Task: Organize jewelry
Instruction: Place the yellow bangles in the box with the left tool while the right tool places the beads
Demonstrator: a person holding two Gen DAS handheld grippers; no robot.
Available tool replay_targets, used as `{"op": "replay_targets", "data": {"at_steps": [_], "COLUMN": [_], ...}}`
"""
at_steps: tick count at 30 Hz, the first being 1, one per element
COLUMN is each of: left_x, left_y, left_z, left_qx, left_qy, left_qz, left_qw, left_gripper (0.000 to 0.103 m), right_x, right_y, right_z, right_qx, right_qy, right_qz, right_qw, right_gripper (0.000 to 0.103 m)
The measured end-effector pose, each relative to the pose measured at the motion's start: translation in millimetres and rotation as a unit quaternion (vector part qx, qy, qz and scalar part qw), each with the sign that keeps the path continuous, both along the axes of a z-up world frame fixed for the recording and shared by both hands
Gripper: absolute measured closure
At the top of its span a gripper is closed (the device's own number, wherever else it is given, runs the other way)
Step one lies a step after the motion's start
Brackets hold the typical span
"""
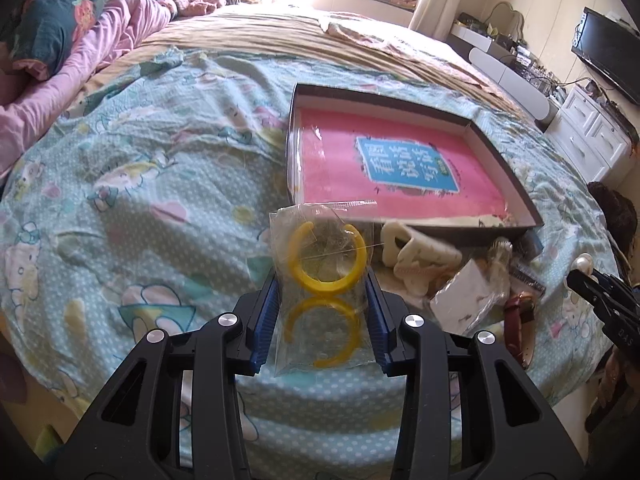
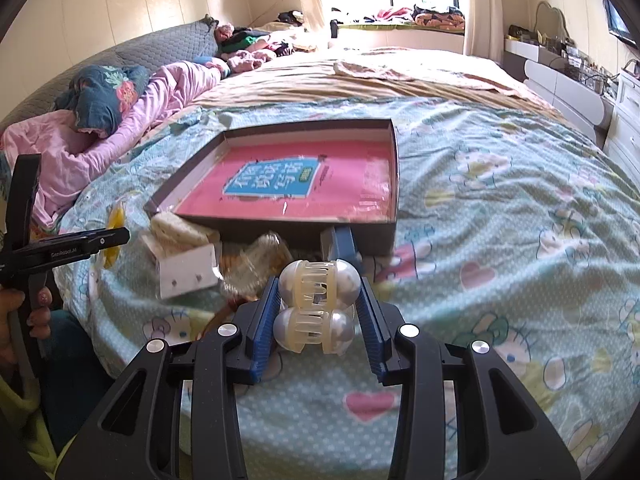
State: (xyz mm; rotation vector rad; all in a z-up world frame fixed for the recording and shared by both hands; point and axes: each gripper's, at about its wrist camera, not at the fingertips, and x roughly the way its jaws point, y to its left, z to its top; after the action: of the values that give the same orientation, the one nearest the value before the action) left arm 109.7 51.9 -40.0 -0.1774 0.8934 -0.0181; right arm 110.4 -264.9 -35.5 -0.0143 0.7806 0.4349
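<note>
Yellow hoops (image 1: 326, 260): two, bagged.

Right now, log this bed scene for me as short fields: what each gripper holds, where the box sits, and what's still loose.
left gripper: shut on clear bag with yellow hoops
right gripper: shut on pearl hair claw
box: open, on the patterned bedspread, pink sheet inside
loose pile: cream hair clip, earring card, brown watch strap, in front of the box

A crumpled pink quilt (image 2: 120, 128) and a dark floral pillow (image 2: 106, 96) are lying along the bed's left edge, a black television (image 1: 608, 56) hanging beyond its right edge.
</note>
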Motion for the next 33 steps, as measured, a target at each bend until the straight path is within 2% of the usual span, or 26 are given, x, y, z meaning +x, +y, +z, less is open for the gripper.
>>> {"op": "replay_targets", "data": {"at_steps": [10,13,19,27,33], "left_x": [30,43,70,99,109], "left_y": [0,1,-6,-9,-17], "left_z": [20,23,26,1,-11], "left_qx": [-0.002,-0.021,-0.023,-0.016,-0.004], "left_qy": [-0.022,-0.021,-0.021,0.006,0.021], "left_qz": [0.003,0.002,-0.004,0.006,-0.007], "left_qw": [0.9997,0.9995,0.9995,0.9998,0.9998], "left_gripper": [0.071,0.071,0.071,0.071,0.071], "right_x": [31,45,80,114,127], "right_y": [15,20,29,35,40], "right_z": [27,31,18,-3,-16], "right_qx": [0.007,-0.005,-0.029,-0.037,-0.045], "right_qy": [-0.051,-0.066,-0.048,-0.008,0.006], "right_qz": [0.007,0.006,0.006,-0.001,-0.006], "right_qw": [0.999,0.998,0.998,0.999,0.999], "right_gripper": [0.066,0.066,0.066,0.066,0.066]}}
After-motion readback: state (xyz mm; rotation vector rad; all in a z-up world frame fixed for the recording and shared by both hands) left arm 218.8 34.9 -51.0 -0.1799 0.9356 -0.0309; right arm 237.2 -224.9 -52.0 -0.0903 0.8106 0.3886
